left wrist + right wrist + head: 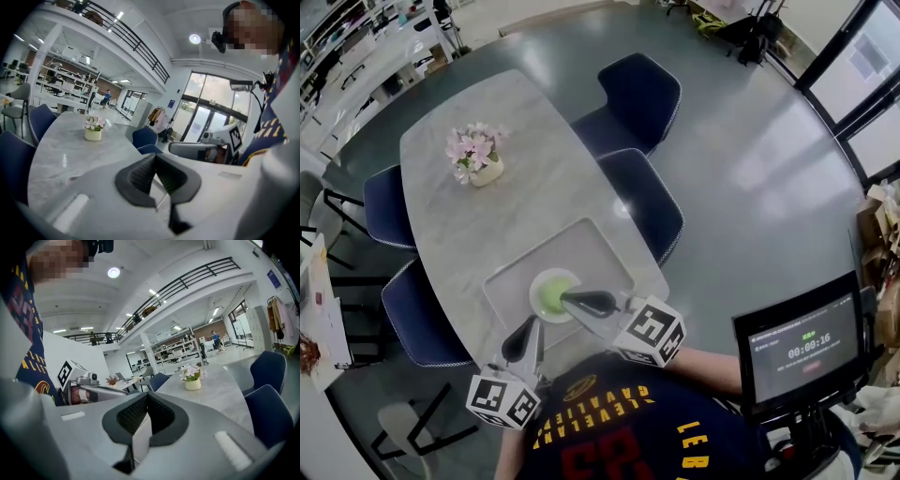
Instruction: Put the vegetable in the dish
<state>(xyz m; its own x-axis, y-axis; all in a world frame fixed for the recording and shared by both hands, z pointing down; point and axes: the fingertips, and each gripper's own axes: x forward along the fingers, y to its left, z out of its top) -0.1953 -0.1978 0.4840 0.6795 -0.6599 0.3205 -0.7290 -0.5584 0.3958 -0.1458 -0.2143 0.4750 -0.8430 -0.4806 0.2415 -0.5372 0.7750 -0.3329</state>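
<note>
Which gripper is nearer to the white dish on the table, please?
Right. The right gripper has its tips at the rim of the dish; the left gripper sits short of it, nearer the person.

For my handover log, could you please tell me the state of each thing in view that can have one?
Left hand-held gripper: shut, empty.
Right hand-held gripper: shut, empty.
Dish: upright on the tray, holding the vegetable.
Vegetable: green, lying in the dish.
Flower pot: upright on the table.
Monitor: switched on.
</note>
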